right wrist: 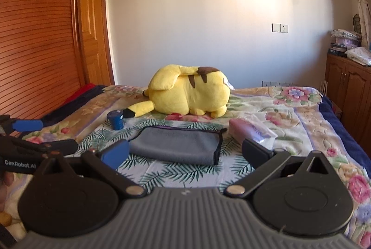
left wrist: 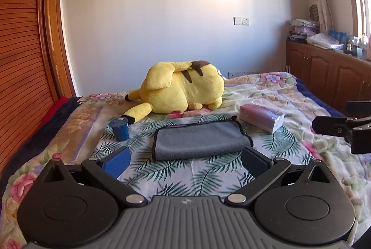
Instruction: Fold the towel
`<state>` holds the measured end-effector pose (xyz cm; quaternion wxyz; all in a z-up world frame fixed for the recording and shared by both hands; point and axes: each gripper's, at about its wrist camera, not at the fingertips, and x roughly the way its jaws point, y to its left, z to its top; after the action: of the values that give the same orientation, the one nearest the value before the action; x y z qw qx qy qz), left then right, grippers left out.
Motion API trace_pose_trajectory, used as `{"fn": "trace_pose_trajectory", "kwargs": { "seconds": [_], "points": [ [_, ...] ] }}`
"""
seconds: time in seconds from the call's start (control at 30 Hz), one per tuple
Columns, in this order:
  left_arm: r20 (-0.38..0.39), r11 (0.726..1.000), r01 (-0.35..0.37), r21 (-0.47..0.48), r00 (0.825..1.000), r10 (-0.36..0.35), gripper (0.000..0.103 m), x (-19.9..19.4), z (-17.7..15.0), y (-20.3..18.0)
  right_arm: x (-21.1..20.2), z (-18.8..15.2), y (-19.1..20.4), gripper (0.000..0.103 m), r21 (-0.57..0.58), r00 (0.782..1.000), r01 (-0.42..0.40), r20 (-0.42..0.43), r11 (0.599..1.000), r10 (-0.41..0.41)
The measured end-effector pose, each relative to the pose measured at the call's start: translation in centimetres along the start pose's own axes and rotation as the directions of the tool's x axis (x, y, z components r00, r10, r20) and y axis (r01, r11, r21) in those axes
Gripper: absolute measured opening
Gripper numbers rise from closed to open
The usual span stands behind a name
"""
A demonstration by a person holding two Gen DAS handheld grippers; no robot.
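The towel [left wrist: 201,141] lies folded on the bed [left wrist: 278,105] — probably done; both grippers [left wrist: 185,162] [right wrist: 185,153] hover clear, jaws apart, empty.

The left gripper [left wrist: 186,162] has a ribbed grey housing nearest the camera, stamped with a small round emblem at its far edge. Two round black discs flank the housing, each topped by a triangular cut-out. Black link arms run from silver rivets on the housing out to the fingers [left wrist: 118,162], whose pads are blue. The right gripper [right wrist: 185,155] is built the same way: grey ribbed body, black discs, silver rivets, blue pads. In the right wrist view, the left gripper's black side carries white "GenRobot.AI" lettering, and a bit of bare skin shows just below it at the frame's left edge.
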<state>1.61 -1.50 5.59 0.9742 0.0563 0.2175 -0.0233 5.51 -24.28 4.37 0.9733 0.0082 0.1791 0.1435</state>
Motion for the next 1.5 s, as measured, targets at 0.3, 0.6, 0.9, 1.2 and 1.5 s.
{"fn": "trace_pose_trajectory", "kwargs": {
  "seconds": [0.3,0.6,0.9,1.2,1.5],
  "points": [
    [-0.019,1.000,-0.002,-0.031,1.000,0.002,0.103,-0.3,-3.7,-0.1,-0.6,-2.7,0.3,0.103,0.030,1.000,0.005,-0.015,1.000,-0.004],
    [-0.058,0.999,-0.019,-0.027,0.998,0.018,0.103,0.9,-7.0,-0.1,-0.4,-5.4,1.0,0.103,0.021,0.999,0.008,-0.050,1.000,-0.007],
    [-0.071,0.999,-0.018,-0.037,0.997,0.015,0.103,1.7,-8.6,0.1,0.7,-7.4,1.8,0.103,0.017,0.997,0.007,-0.071,1.000,-0.006],
    [-0.087,0.999,-0.030,-0.014,0.996,0.029,0.103,2.3,-9.6,0.0,1.2,-8.4,1.4,0.103,0.024,0.996,0.024,-0.089,0.999,-0.022],
    [-0.059,0.999,-0.034,-0.026,0.998,0.032,0.103,1.9,-9.4,0.3,1.5,-8.8,1.7,0.103,-0.006,0.994,0.043,-0.095,0.999,-0.043]
  ]
}}
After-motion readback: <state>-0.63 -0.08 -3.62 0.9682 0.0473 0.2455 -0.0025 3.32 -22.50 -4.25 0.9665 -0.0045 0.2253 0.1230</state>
